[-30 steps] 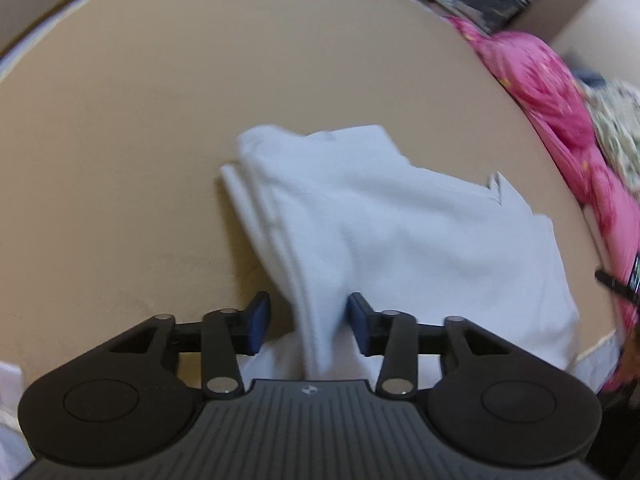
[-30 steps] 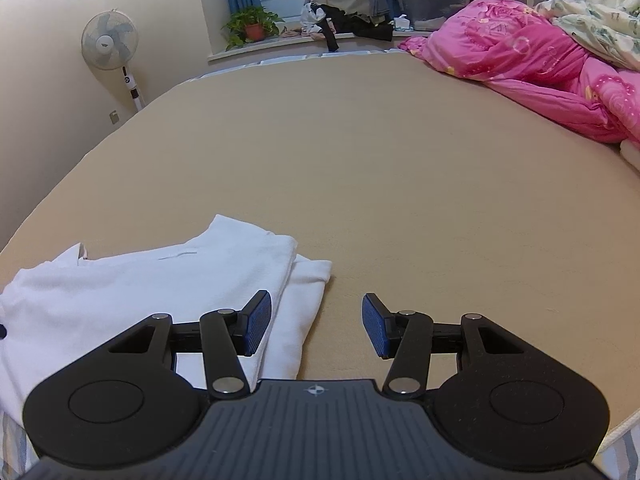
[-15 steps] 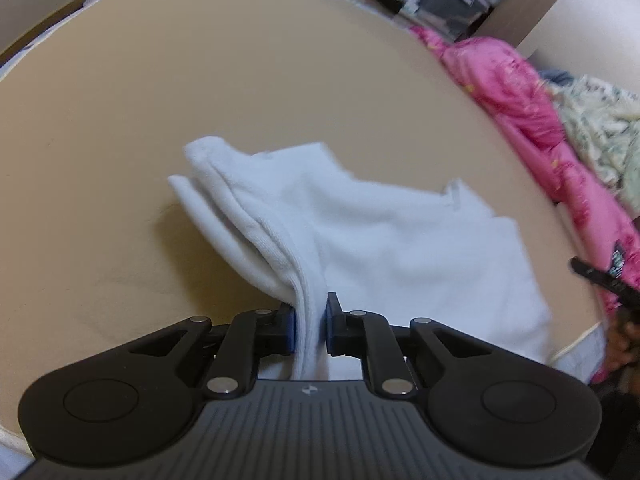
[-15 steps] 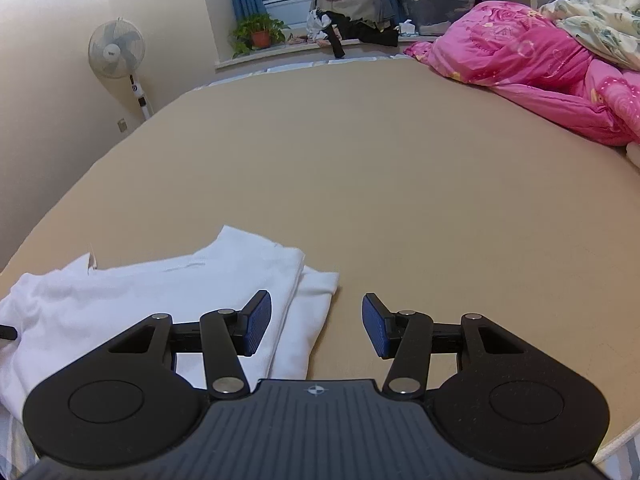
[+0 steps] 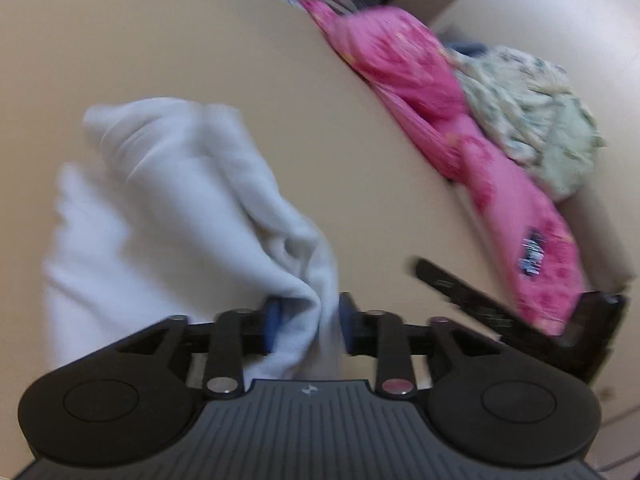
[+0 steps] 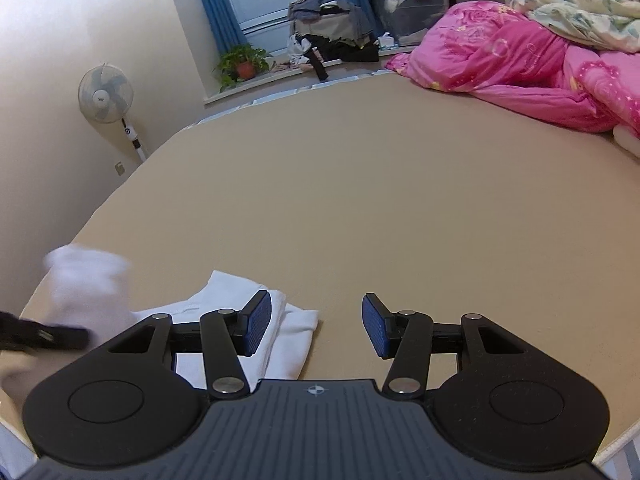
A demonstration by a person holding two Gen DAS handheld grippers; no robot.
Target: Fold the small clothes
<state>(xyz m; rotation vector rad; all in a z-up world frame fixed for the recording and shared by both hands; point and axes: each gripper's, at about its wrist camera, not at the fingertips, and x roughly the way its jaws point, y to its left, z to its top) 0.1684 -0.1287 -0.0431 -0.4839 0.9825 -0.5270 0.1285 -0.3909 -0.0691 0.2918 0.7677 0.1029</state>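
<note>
White cotton fills the lower left of the left wrist view: the small garment [image 5: 180,216] is bunched and blurred, a thick fold of it running down between the blue pads of the left gripper [image 5: 308,320]. Those jaws are opening, with the fold still between them; whether the pads still press the cloth cannot be told through the blur. The garment lies on the tan bed sheet [image 5: 160,48], near the sheet's close edge.

From the right wrist view, the same cloth sits at the lower left, a raised blurred hump [image 6: 88,280] beside a flat folded part [image 6: 296,332] whose corner reaches just under the right gripper's left finger. The right gripper [image 6: 316,330] has its jaws spread with nothing between them, over bare sheet just right of the cloth's edge.

Open sheet [image 6: 380,200] stretches wide ahead and to the right. A pink quilt [image 6: 512,64] and a pale floral blanket [image 6: 588,4] crowd the far right edge of the bed. Beyond the far edge stand a fan [image 6: 106,98], a potted plant [image 6: 242,64] and a heap of clothes [image 6: 332,36] on the sill.
</note>
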